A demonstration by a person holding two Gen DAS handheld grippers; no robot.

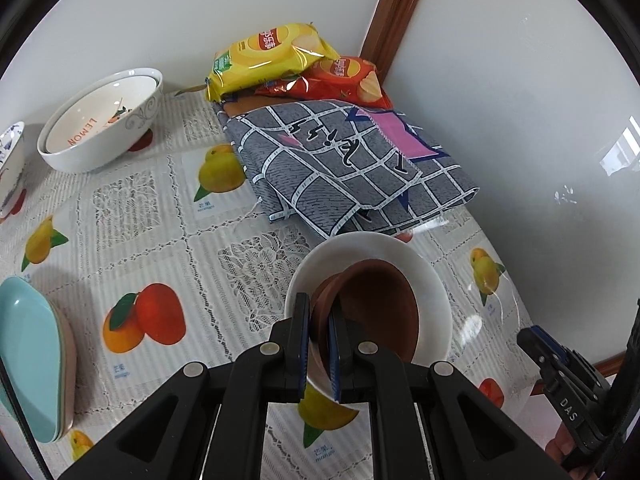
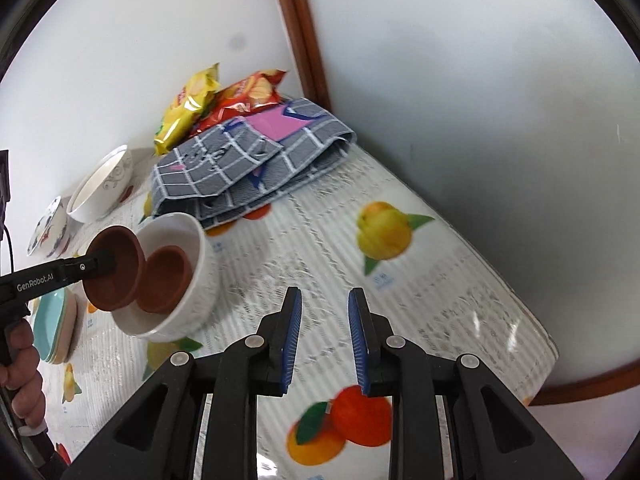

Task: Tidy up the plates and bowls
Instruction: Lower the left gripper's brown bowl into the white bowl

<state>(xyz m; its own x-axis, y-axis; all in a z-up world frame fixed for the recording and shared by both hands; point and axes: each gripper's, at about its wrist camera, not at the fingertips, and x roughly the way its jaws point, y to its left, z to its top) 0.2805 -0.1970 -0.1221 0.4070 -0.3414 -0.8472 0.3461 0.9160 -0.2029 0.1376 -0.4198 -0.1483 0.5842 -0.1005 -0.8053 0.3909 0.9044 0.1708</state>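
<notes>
My left gripper (image 1: pixel 319 312) is shut on the rim of a brown clay bowl (image 1: pixel 372 308) and holds it tilted over a white bowl (image 1: pixel 432 276) on the table. In the right wrist view the held brown bowl (image 2: pixel 114 268) hangs at the white bowl's (image 2: pixel 200 264) rim, and a second brown bowl (image 2: pixel 166 280) lies inside the white one. My right gripper (image 2: pixel 324 312) is open and empty above the tablecloth, to the right of the bowls; it also shows in the left wrist view (image 1: pixel 560 364).
Two nested white bowls (image 1: pixel 100 120), the inner marked LEMON, stand at the back left beside a blue-patterned bowl (image 1: pixel 10 160). A stack of teal and pink plates (image 1: pixel 32 356) lies at the left. A folded grey cloth (image 1: pixel 340 160) and chip bags (image 1: pixel 272 56) fill the back corner.
</notes>
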